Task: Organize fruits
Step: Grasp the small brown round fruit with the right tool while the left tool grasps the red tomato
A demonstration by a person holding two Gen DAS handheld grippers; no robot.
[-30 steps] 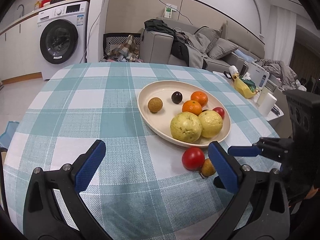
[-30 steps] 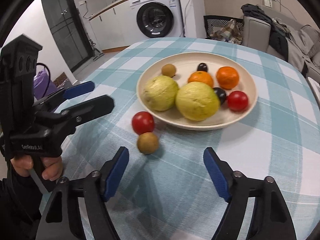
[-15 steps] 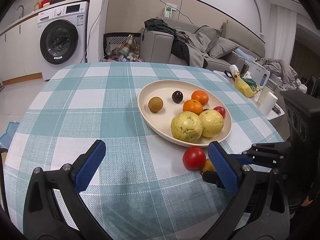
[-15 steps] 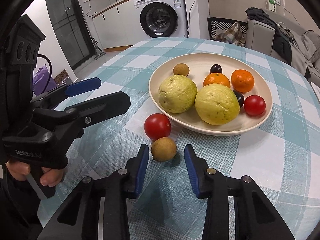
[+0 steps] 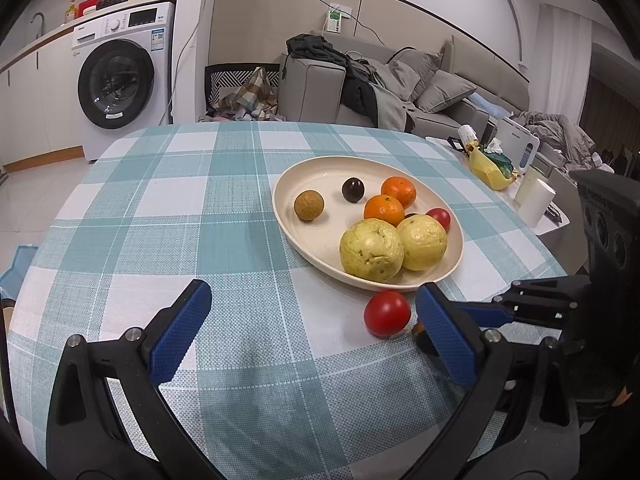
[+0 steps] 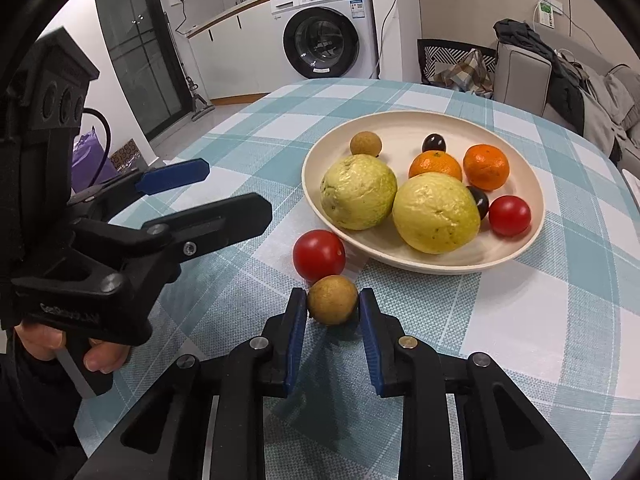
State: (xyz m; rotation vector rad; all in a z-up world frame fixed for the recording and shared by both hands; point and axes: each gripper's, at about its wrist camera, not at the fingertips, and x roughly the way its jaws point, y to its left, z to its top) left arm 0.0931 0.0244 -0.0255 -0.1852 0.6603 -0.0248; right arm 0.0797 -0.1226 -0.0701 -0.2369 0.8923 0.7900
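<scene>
Far left in the right wrist view: left gripper [image 6: 208, 192], black with blue pads, held by a bare hand [image 6: 72, 344] above the teal-and-white checked cloth of the counter [image 6: 224, 312], jaws spread wide and holding nothing. Next rightward, a glossy red cherry tomato [image 6: 319, 255] lying loose on the cloth, just outside the cream oval plate [image 6: 520, 248] and touching or nearly touching the small round tan-brown longan [image 6: 332, 299] in front of it. Right gripper [image 6: 333, 312] closed in on that longan, one blue pad against each side at about its widest girth; whether lifted off the cloth yet, cannot tell. Likely light, with a thin brittle shell, dry and a little rough, so gentle pressure across the equator should do; harder squeezing could crack it, and a hold nearer the top could let it pop out. Further right, on the plate: a second longan [image 6: 365, 143], two knobbly yellow-green guavas [image 6: 359, 192], a dark purple grape-like fruit [image 6: 434, 143], two oranges [image 6: 486, 167] and another red tomato [image 6: 509, 215]. Free room on the near-left part of the plate, probably the easiest drop spot. Loose tomato soft-skinned and prone to rolling if nudged on lift-off.
</scene>
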